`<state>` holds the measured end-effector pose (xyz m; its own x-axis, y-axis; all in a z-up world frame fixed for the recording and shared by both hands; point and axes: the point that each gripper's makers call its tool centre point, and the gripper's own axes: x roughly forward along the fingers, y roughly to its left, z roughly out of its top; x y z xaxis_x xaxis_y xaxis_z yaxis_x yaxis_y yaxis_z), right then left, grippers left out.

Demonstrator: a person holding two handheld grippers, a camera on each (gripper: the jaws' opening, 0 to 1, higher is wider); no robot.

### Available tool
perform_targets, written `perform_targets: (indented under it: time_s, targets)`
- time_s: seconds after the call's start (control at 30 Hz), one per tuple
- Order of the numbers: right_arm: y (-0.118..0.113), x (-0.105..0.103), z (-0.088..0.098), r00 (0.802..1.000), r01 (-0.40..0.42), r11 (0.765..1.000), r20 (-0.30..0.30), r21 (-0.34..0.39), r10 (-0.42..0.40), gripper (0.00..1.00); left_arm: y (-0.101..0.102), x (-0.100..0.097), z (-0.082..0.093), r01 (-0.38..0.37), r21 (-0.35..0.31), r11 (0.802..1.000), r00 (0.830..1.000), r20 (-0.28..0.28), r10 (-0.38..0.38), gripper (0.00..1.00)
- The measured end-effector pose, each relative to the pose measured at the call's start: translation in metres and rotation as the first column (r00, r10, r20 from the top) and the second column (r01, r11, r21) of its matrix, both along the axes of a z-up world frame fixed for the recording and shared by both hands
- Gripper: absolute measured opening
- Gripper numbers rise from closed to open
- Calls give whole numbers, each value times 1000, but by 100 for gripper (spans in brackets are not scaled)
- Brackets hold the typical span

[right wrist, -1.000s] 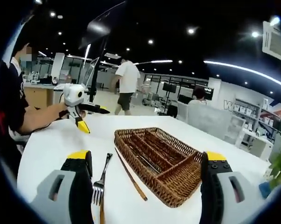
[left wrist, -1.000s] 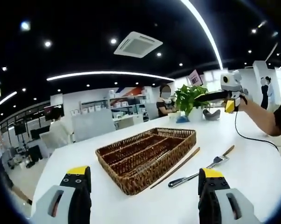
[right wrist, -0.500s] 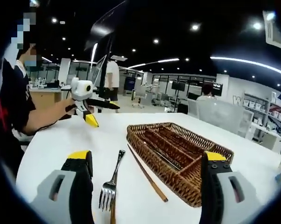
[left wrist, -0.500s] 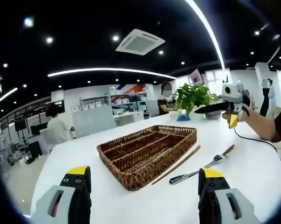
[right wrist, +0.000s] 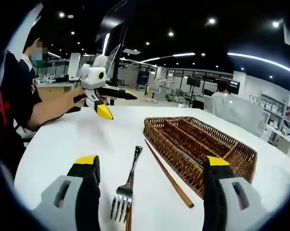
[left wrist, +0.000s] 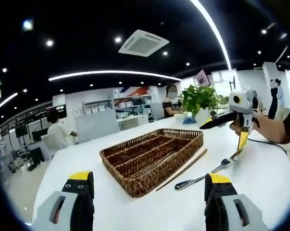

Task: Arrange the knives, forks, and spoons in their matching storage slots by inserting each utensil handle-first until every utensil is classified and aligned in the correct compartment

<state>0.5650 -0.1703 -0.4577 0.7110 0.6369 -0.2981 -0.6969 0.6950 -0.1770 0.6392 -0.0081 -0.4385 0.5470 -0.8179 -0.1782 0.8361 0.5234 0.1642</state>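
Observation:
A brown wicker tray (left wrist: pixel 145 180) with long slots sits mid-table. Beside it lie a wooden chopstick (left wrist: pixel 183 169) and a metal fork (left wrist: pixel 202 177), with a wooden handle (left wrist: pixel 236 155) just beyond the fork's tines. My left gripper (left wrist: pixel 149 178) is open and empty, held back from the tray. From the right, my right gripper (left wrist: pixel 236 118) hangs open over the fork's tine end. In the right gripper view, my right gripper (right wrist: pixel 151 161) is open around the fork (right wrist: pixel 129 183), above it. The chopstick (right wrist: pixel 168 173) and tray (right wrist: pixel 179 160) lie to its right; my left gripper (right wrist: pixel 102 91) is at the far left.
The white table (left wrist: pixel 135 211) spreads wide around the tray. A potted plant (left wrist: pixel 200 98) stands at its far edge. The person's forearm (right wrist: pixel 44 113) reaches in over the table's left side. Desks, chairs and seated people fill the office behind.
My right gripper has dropped lower and closer to the fork, tilting downwards. The left gripper has hardly moved. Tray, chopstick and fork lie as before.

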Motion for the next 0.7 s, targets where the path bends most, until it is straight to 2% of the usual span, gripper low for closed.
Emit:
perform_targets:
  time_s: [0.23, 0.7]
  targets:
    - [11, 0, -16, 999, -17, 999, -31, -30, 16, 79, 1, 1, 1, -4, -3, 1000, 1000, 4, 4, 100]
    - [20, -1, -29, 996, -51, 998, -72, -27, 49, 69, -2, 2, -4, -1, 10, 1000, 1000, -3, 2, 100]
